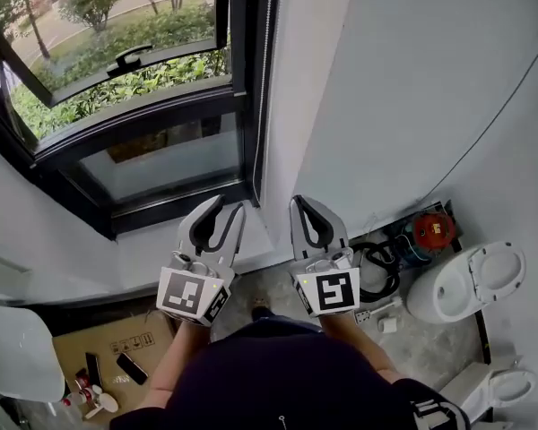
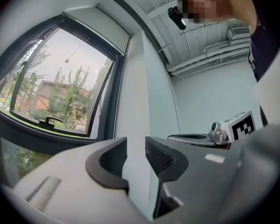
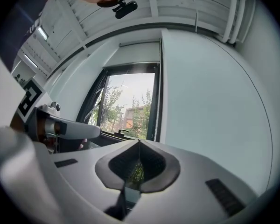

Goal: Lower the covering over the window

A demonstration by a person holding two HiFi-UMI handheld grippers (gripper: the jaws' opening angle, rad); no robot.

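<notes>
The black-framed window fills the upper left of the head view, its upper sash tilted open onto green shrubs. The covering is a pale blind rolled up at the window's top, and the glass is uncovered. A thin cord runs down the frame's right side. Both grippers are held side by side in front of the white wall strip, right of the window and touching nothing. My left gripper stands open with only wall showing between its jaws. My right gripper is shut on nothing.
A white sill runs below the window. On the floor lie a cardboard box, a white chair, coiled black cables, a red-topped device and a white toilet-like fixture. The grey wall stands at right.
</notes>
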